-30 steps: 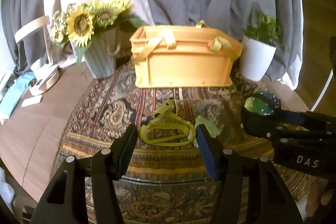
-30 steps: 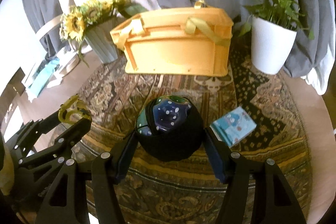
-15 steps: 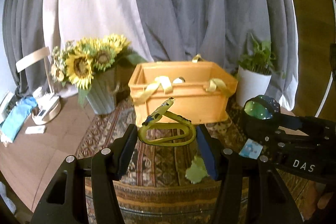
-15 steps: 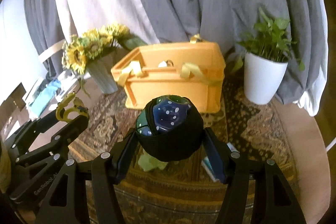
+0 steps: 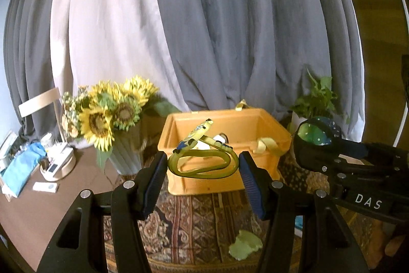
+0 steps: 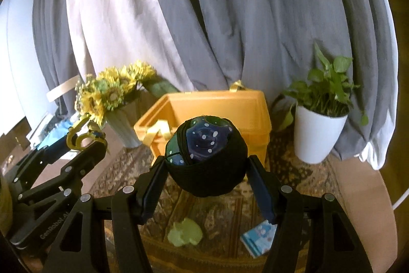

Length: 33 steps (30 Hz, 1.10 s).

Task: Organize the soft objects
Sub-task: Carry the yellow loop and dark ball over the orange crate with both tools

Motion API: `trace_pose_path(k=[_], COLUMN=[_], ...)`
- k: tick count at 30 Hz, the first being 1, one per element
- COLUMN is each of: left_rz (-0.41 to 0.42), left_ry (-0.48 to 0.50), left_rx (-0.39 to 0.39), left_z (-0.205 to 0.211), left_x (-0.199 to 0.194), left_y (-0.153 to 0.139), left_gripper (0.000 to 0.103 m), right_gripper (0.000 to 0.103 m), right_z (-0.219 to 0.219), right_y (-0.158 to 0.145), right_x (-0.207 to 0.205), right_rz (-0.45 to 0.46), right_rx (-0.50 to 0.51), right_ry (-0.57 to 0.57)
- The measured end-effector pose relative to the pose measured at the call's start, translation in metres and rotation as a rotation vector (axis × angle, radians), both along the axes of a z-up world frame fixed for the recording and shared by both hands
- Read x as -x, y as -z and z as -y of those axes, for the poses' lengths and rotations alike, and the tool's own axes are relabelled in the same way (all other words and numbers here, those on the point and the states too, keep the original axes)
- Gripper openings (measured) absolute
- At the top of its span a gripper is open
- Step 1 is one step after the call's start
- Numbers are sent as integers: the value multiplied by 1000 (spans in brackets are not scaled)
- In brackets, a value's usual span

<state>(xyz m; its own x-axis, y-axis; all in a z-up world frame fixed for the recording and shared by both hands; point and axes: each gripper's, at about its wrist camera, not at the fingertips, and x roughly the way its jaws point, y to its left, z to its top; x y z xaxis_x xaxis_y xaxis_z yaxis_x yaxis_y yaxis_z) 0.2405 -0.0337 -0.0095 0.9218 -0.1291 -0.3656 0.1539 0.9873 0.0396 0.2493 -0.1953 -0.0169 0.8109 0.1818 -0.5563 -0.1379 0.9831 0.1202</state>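
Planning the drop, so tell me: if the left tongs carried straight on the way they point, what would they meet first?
Probably the orange crate: the left tongs, holding the yellow strap, point at its open top and near wall. Depth is unclear, but nothing seems nearer.

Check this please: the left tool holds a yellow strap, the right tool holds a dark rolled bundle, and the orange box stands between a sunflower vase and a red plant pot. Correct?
Not quite: the plant pot is white, not red, as the right wrist view shows. The rest stands: left tool with the yellow strap, right tool with the dark bundle, orange box beside the sunflower vase.

Both grippers matte black plastic, triangular cutouts in the frames, silver screw heads at the joints. Left gripper point(image 5: 203, 165): blue ribbed pads. Right gripper point(image 6: 207, 168): same build, white "DAS" lettering on its side.
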Motion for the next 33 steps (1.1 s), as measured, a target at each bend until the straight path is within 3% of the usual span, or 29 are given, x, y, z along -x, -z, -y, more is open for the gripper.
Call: trace_pose_path(k=[14,33], left_rz=[92,108], left_ry=[5,8], left_rx=[-7,-36], left_z=[5,11], left_x=[-41,-118], left_y=[-27,-36], left_gripper=[57,57], right_gripper=[64,64], right_z=[1,5], right_y=[-20,-22], right_x=[-45,-125], right_rz=[76,92], right_rx=[-8,10], right_ry=[1,16])
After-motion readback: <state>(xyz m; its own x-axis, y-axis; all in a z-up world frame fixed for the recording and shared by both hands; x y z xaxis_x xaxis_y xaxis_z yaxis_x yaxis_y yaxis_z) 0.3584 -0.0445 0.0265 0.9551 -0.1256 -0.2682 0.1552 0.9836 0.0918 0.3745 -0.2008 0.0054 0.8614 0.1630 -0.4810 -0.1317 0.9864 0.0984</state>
